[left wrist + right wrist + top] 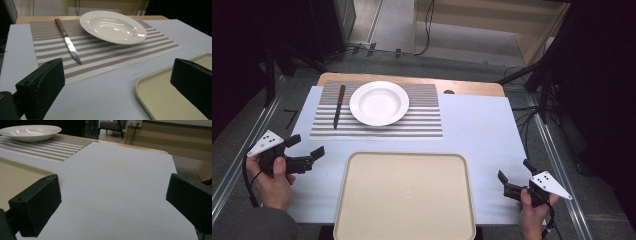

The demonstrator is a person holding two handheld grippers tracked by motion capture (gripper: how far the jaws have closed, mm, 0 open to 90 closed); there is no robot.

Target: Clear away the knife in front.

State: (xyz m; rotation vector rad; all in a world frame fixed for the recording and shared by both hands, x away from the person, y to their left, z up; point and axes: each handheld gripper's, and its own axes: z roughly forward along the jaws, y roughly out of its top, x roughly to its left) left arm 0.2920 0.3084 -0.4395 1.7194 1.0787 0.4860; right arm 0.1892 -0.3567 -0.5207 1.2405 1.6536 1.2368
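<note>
While both hands waited at the near edge, the bench (482, 125) lay under a pale sheet, its wooden far edge showing beyond it. A large beige tray (404, 195) sat at the middle of the near edge, bare, its far rim just short of the striped placemat (422, 120). That placemat lay toward the far left part of the bench, reaching almost to the far edge. On it rested a white plate (379, 103), upright and with nothing on it, seated on the mat's middle. Left of the plate, apart from it, a knife (339, 105) with a brown wooden handle lay flat on the mat, handle toward the far edge and blade tip pointing to the near edge.

The left gripper (308, 150) hovered near the left edge of the bench, just left of the tray's far left corner, its jaws spread wide and holding nothing; its own view looked across the sheet toward the knife (68, 41) and the plate (112, 26), well apart from both. The right gripper (514, 176) hung at the near right corner, right of the tray, jaws likewise wide apart with nothing between them, aimed over bare sheet.
</note>
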